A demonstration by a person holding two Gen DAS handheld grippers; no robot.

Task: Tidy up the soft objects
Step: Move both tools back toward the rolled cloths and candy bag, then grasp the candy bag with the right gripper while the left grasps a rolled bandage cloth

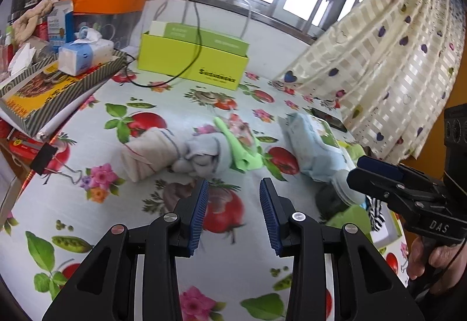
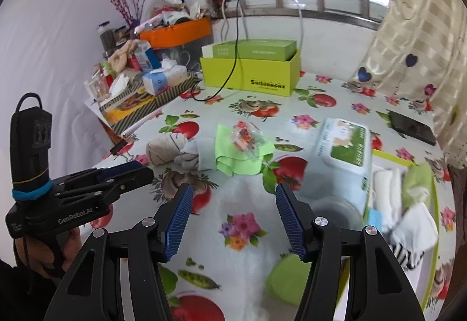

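A rolled beige sock (image 1: 147, 154) (image 2: 163, 150) and a grey sock bundle (image 1: 201, 156) (image 2: 191, 156) lie mid-table beside a green cloth (image 1: 243, 153) (image 2: 240, 156) with a small clear packet (image 2: 246, 137) on it. A wet-wipes pack (image 1: 313, 147) (image 2: 344, 151) lies to the right. A yellow-green tray (image 2: 435, 204) at the right holds white, green and striped soft items. My left gripper (image 1: 233, 204) is open and empty, just short of the socks. My right gripper (image 2: 233, 213) is open and empty over the tablecloth.
A lime box (image 1: 194, 58) (image 2: 251, 69) stands at the back with a black cable across it. Cluttered boxes, tissues (image 1: 84, 53) and an orange bin (image 2: 178, 31) fill the left. A phone (image 2: 413, 126) and a curtain (image 1: 379, 58) are on the right. A glass jar (image 2: 335, 213) and green lid (image 2: 287, 281) sit near the right gripper.
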